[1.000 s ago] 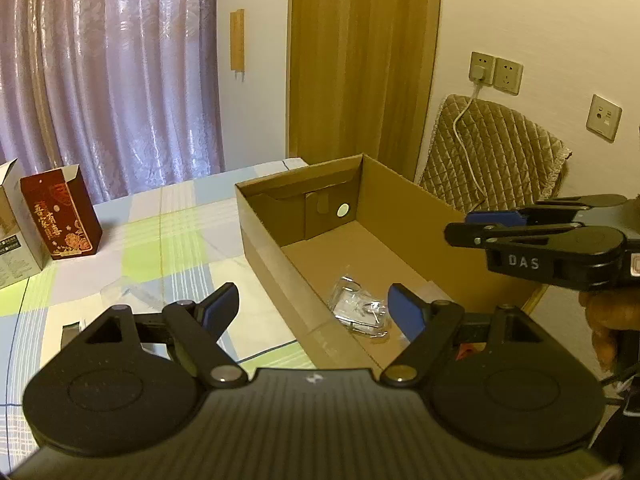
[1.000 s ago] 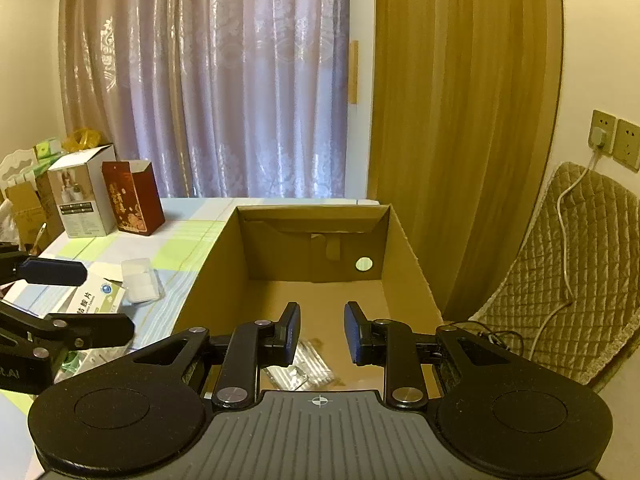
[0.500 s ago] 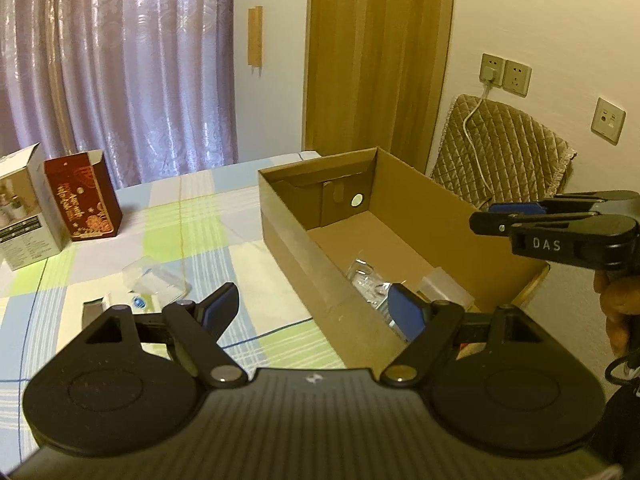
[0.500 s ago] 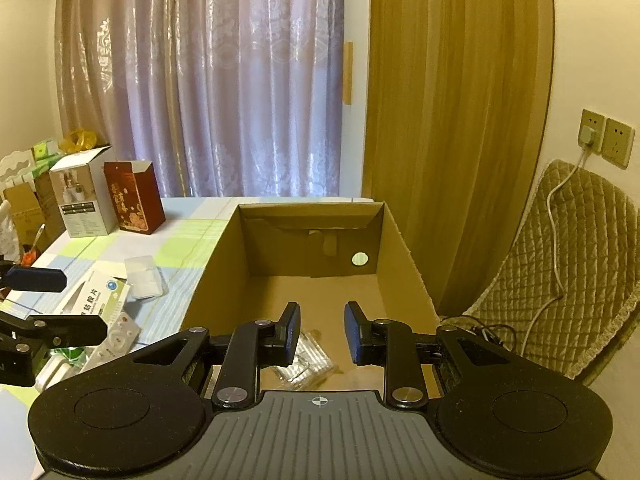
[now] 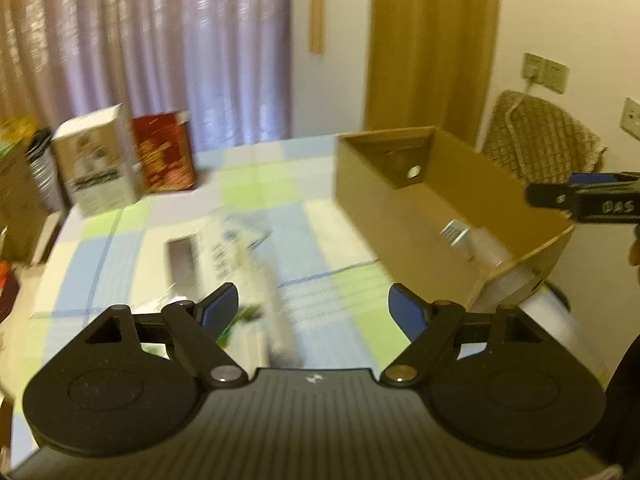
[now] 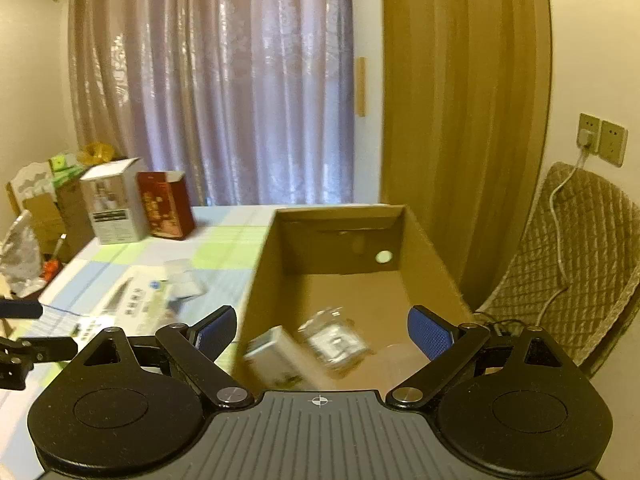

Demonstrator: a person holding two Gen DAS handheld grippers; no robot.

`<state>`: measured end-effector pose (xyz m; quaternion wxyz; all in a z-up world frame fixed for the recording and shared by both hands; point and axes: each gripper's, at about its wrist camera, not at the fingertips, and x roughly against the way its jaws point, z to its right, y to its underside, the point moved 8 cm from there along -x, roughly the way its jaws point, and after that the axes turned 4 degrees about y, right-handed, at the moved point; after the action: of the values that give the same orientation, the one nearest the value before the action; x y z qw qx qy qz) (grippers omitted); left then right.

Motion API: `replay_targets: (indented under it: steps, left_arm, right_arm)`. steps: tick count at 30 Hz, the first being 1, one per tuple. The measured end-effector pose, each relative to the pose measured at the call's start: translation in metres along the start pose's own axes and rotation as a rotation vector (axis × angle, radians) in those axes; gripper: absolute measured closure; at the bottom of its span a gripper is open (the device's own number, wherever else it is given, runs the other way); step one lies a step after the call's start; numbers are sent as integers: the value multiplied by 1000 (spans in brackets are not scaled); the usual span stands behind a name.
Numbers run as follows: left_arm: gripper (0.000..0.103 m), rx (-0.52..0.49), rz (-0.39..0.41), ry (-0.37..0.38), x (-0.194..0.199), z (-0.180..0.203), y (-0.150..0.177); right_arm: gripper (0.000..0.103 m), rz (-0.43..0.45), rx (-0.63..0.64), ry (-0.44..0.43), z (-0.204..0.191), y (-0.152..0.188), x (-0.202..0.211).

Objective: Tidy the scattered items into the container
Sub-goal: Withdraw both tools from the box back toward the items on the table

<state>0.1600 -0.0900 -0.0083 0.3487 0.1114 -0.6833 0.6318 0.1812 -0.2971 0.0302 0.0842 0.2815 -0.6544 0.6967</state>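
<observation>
Inside the box (image 6: 424, 240), right of the table (image 5: 312, 220): one small carton (image 6: 276, 354) and one clear packet (image 6: 336, 340), tidied. Right gripper (image 6: 322, 330) above them, fingers spread, empty. Left gripper (image 5: 314, 308) over scattered leaflets (image 5: 224, 248), fingers spread, empty, likely positioned for the next pickup.

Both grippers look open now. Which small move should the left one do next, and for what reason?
Probably lower the left gripper toward the white medicine box lying on the checked tablecloth just ahead of it. Its jaws are wide apart and empty, the box is outside the cardboard box, and the right gripper, open and empty, hovers over items already inside.
</observation>
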Motion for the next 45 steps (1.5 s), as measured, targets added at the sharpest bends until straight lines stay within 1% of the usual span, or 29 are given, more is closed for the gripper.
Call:
replay_targets:
  steps: [1,3,4,8,11,15,18,24,30,32,36,40,43,45]
  left_arm:
    - [22,8,-5,-16,5,-7,5]
    - [16,25,-10,-52,17,-24,17]
    - [16,33,-12,-66,22,-31,21]
    - [14,59,-25,-118,40,-57,40]
    - [14,54,-41,-138,47,-65,53]
    - [14,35,-66,-131,43,-71,68]
    - [14,17,-73,-124,36,-74,75]
    - [14,24,-82,-112,20,-87,84]
    - [15,-22,-98,-76,-7,-88,88]
    - [15,4,-99,-82,-16,-98,87]
    - [15,53,-105,-136,-38,-124,84]
    - [16,102,-113,-160,-63,-144,82]
    - [22,143,-129,-142,-85,-153,81]
    - [27,152,-147,-137,-97,-156,81]
  right_arm:
    - [6,3,3,-11,-8,1,4]
    - [4,7,7,-36,-23,2,12]
    - [0,10,7,-49,-32,3,16]
    - [0,8,26,-114,-68,6,26]
    - [0,-2,44,-148,-92,10,28]
    - [0,-34,67,-176,-115,17,22]
    - [0,-56,85,-194,-129,23,16]
    - [0,-97,96,-222,-147,34,-2]
    - [0,-140,96,-239,-158,43,-27]
    - [0,-149,99,-240,-161,44,-38]
    - [0,-174,98,-235,-165,49,-59]
    - [0,-202,93,-229,-167,58,-80]
    - [0,-226,94,-230,-170,66,-93]
    - [0,-236,98,-236,-173,71,-99]
